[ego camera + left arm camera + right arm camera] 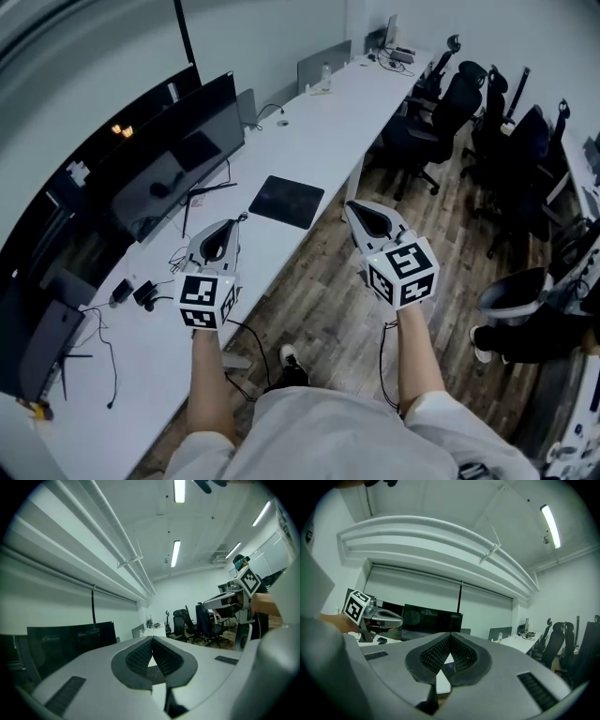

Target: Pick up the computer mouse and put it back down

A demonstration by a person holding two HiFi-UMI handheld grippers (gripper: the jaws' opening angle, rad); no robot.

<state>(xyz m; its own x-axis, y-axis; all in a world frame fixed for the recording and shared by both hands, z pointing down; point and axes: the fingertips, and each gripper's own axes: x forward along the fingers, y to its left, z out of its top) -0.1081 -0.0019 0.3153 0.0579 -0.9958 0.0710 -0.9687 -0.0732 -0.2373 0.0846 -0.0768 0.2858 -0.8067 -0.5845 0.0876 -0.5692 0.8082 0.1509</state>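
I cannot pick out a computer mouse with certainty; a small dark thing [281,123] lies far up the white desk [309,150]. A dark mouse pad [286,201] lies bare on the desk between my two grippers. My left gripper [241,218] hovers over the desk's near edge, left of the pad, shut and empty [151,641]. The right gripper [351,208] hangs over the wooden floor just right of the desk edge, also shut with nothing between its pads [450,636]. Each gripper shows in the other's view: the right gripper [220,603] and the left gripper [396,619].
Dark monitors [178,155] line the desk's left side, with cables and small black adapters [141,292] below them. A laptop [323,64] stands farther up the desk. Several black office chairs [450,103] stand on the wooden floor [328,300] to the right.
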